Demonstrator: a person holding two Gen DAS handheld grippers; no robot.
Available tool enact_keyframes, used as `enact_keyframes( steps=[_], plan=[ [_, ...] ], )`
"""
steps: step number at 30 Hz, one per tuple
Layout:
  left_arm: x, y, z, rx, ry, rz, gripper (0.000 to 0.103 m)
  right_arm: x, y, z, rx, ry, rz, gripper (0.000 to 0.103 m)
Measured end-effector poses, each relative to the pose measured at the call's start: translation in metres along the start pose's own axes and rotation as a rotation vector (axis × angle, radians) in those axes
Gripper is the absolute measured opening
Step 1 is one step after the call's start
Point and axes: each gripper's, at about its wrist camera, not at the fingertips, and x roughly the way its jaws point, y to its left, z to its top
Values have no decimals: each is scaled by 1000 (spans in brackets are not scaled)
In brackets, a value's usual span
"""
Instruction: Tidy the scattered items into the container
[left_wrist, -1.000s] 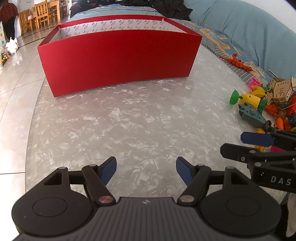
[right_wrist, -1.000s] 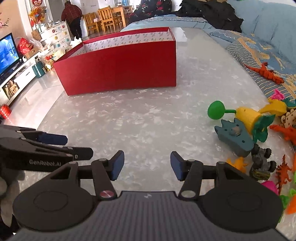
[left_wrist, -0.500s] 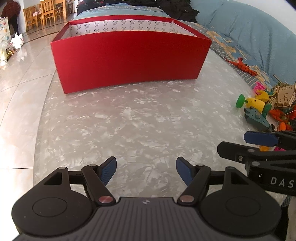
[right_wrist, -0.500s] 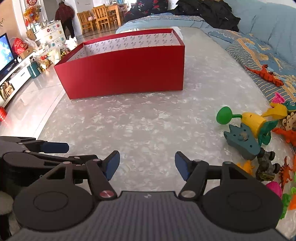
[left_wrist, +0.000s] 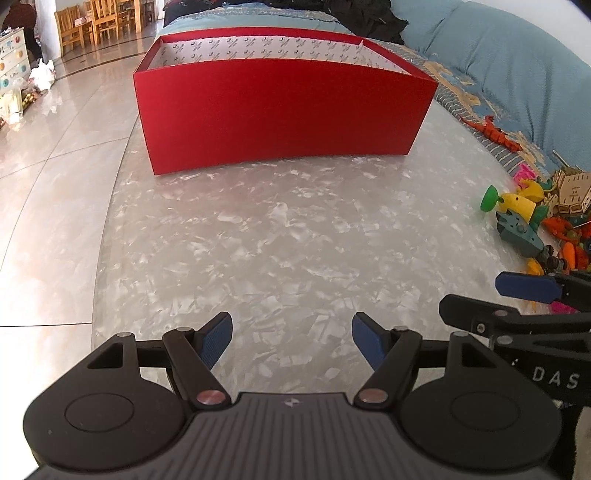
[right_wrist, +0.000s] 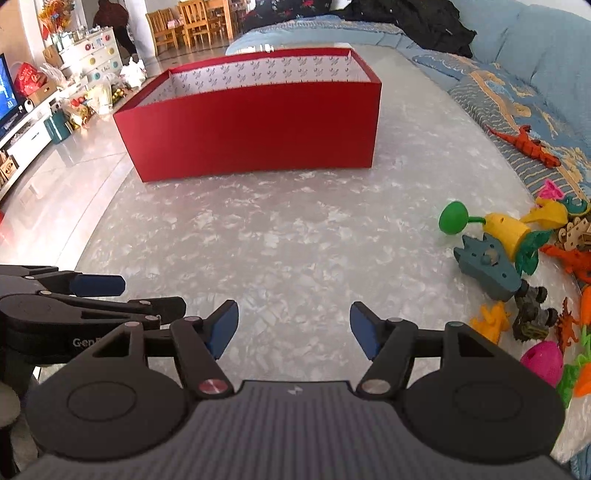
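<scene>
With both my right claw (right_wrist: 293, 326) and left claw (left_wrist: 291, 338) spread and empty, I'd swing right toward the toy pile (right_wrist: 517, 258) at the frame's right edge and take the nearest piece squarely

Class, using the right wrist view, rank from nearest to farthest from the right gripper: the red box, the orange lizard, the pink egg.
1. pink egg, just to the gripper's right.
2. orange lizard, far right on the blue quilt.
3. red box, ahead, centre-left.
</scene>
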Motion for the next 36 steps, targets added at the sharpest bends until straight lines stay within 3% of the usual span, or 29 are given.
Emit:
enact_keyframes(
  steps=[16,36],
  plan=[
    [-2,5,-6,9,17,26,75,6,9,-2,-7,26,-32,66],
    [16,-4,7,6,46,79,75,32,-6,6,-23,43,13,66]
  ],
)
